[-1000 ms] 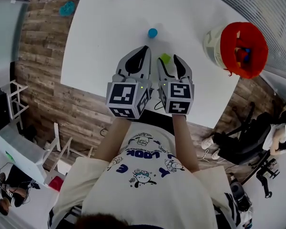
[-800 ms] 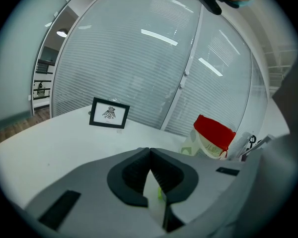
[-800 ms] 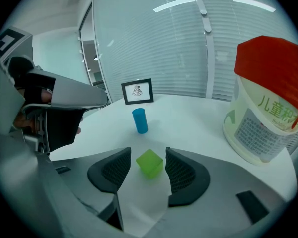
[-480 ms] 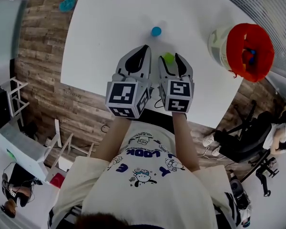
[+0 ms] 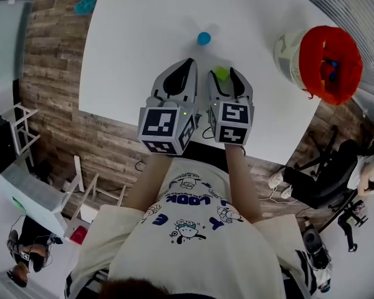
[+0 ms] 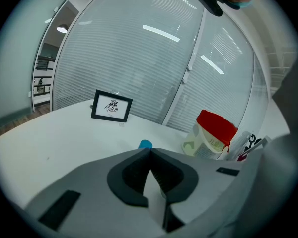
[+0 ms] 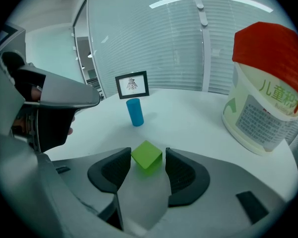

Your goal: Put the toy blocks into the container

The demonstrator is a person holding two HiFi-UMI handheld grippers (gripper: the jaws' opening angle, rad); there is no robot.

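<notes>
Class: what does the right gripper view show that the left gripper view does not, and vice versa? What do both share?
Right only: a green block between the right gripper's open jaws. Left only: the left gripper's jaws closed together, empty. Both: blue cylinder, framed picture, red-topped container, white table.

Two grippers are shown: left gripper [image 5: 189, 61] and right gripper [image 5: 221, 71]. Two loose toy blocks are counted: one green cube [image 7: 147, 155] between the right gripper's jaws, one blue cylinder [image 5: 204, 38] ahead of them. One container [image 5: 288, 53] is seen to its right, one framed picture [image 6: 111, 106] farther ahead.
</notes>
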